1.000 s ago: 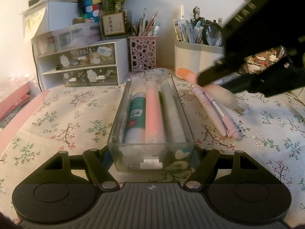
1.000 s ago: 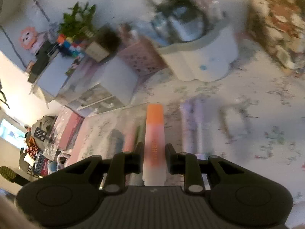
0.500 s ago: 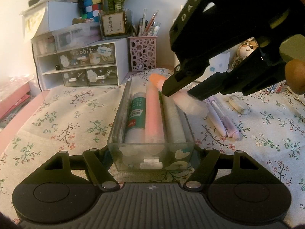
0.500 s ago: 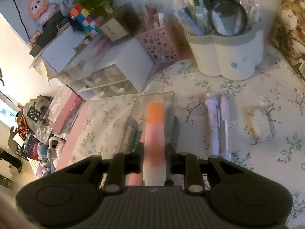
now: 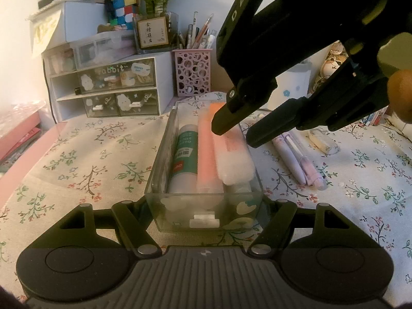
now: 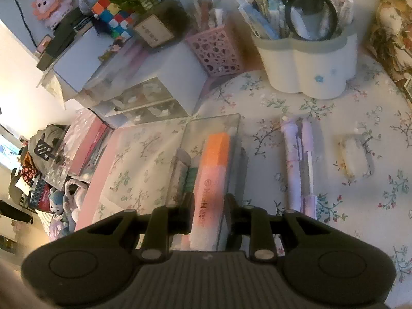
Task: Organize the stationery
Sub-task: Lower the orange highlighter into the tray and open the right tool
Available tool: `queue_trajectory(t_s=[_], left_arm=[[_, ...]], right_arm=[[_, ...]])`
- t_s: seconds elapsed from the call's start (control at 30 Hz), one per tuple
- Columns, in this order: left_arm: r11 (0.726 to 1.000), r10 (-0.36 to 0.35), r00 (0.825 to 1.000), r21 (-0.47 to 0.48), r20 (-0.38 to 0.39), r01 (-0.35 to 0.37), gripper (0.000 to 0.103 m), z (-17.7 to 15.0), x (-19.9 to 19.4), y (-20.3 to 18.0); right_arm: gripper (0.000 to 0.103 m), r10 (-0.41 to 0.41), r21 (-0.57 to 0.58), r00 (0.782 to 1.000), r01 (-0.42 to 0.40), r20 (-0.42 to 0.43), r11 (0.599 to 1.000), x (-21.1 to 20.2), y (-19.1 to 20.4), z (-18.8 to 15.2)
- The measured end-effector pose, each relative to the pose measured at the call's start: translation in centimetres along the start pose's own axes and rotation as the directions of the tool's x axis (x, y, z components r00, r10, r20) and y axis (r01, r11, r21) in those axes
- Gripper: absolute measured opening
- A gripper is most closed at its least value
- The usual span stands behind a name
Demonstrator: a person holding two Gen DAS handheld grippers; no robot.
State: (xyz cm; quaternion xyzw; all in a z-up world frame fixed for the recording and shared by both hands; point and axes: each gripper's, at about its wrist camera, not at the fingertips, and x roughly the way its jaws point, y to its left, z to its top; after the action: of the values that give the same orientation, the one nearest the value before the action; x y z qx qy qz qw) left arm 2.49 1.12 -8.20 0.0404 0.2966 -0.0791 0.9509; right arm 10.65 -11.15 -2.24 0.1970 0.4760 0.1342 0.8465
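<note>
Right gripper [image 6: 208,212]: jaws narrow, clamped on the pink-and-orange chunky highlighter [image 6: 212,177], which runs straight out ahead of them, orange cap far end. It hangs directly over the clear plastic drawer tray [image 5: 206,207]. Below the jaws the tray already holds a green-label glue stick [image 5: 184,159], a pink marker [image 5: 206,154] and a pale one mostly hidden underneath.

Left gripper [image 5: 206,221]: jaws at their tightest, bracing the tray's near end wall between them.

Step in hand, I'd say: drop-in. Keep the highlighter parallel to the tray's long walls, lower onto the right-hand slot, release only once it rests. Keep the left brace on.

Two lilac pens [image 6: 300,164] lie on the floral-cloth desk [image 6: 360,206], right of the right jaws.
</note>
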Motion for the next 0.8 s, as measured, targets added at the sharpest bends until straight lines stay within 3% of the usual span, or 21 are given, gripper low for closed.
queue_trajectory(t_s=[0.27, 0.8], left_arm=[[1.0, 0.0, 1.0, 0.0, 0.0, 0.0, 0.073, 0.0, 0.0, 0.0], [1.0, -0.001, 1.0, 0.002, 0.0, 0.001, 0.073, 0.0, 0.0, 0.0]], right_arm=[[0.02, -0.006, -0.035, 1.0, 0.006, -0.01, 0.999, 0.0, -0.1, -0.4], [0.02, -0.061, -0.083, 0.996, 0.067, 0.067, 0.994, -0.4, -1.3, 1.1]])
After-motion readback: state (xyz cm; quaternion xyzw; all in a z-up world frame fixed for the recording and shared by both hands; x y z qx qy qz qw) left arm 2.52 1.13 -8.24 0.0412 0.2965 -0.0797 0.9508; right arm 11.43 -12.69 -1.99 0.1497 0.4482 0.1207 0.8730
